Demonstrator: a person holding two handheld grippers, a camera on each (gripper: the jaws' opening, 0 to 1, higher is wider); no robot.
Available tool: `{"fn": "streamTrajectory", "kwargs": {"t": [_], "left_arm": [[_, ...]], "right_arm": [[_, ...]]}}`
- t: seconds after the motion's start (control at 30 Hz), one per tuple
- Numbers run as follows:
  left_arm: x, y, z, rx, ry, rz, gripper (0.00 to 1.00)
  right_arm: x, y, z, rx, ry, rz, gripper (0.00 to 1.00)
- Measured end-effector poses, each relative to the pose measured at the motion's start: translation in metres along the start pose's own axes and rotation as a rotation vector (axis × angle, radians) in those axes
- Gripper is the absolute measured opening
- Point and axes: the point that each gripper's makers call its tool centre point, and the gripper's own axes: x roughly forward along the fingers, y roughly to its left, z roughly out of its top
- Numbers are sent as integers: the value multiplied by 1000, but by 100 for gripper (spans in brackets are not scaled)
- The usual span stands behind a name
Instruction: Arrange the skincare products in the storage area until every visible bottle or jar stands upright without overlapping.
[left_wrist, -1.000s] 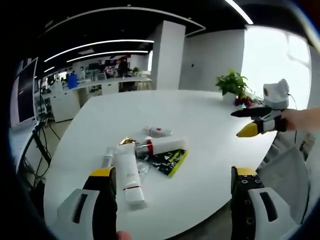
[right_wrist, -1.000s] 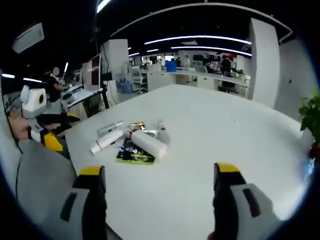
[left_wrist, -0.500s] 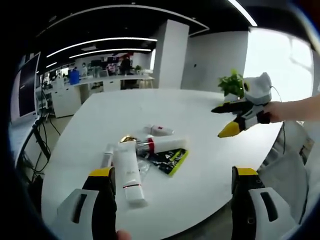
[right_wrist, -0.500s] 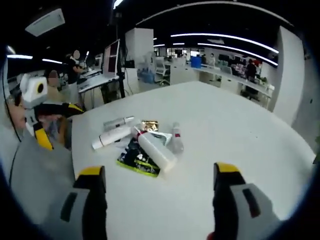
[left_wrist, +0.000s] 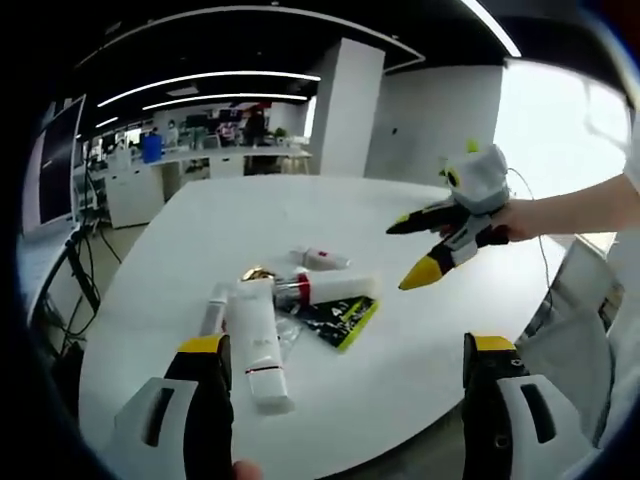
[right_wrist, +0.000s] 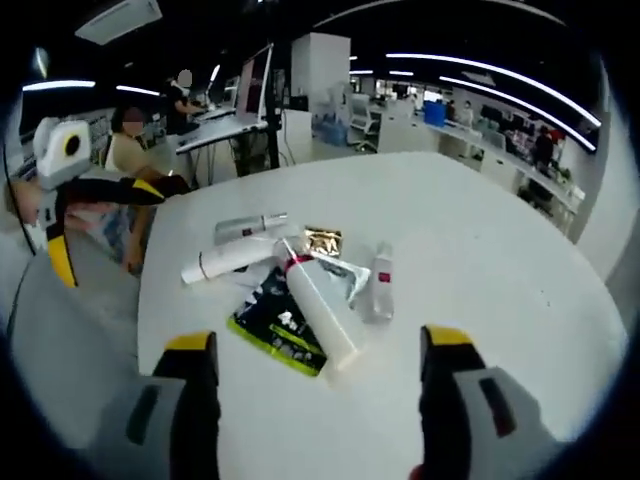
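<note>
**Inspector:** Status of the products?

**Assistant:** All lying flat in one pile on the table: two white tubes, a small bottle, a silver tube, a dark sachet. None upright.

**Inspector:** Changes?

**Assistant:** The right gripper has moved in toward the pile over the last second, jaws wide, empty. Left gripper holds near, also wide, empty.

**Inspector:** Meaning?

**Assistant:** Likely a first pick is coming; arranging has not begun.
</note>
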Motion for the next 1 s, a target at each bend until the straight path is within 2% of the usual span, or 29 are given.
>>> {"fn": "streamTrajectory", "kwargs": {"t": [0.27, 0.4, 0.6, 0.7, 1.0], "left_arm": [[2, 1, -2, -17, 11, -6, 94], [2, 2, -2, -36, 8, -5, 94], [4, 1, -3, -26, 16, -9, 94], [4, 1, -3, -30, 18, -8, 94], [3, 5, -2, -54, 11, 0, 93]], "right_arm": [[22, -2, 1, -41, 37, 29, 79], [32, -5, 4, -69, 43, 66, 68], [52, -5, 7, -142, 73, 121, 60], [62, -2, 7, -137, 86, 161, 52], [83, 6, 9, -185, 133, 218, 51]]}}
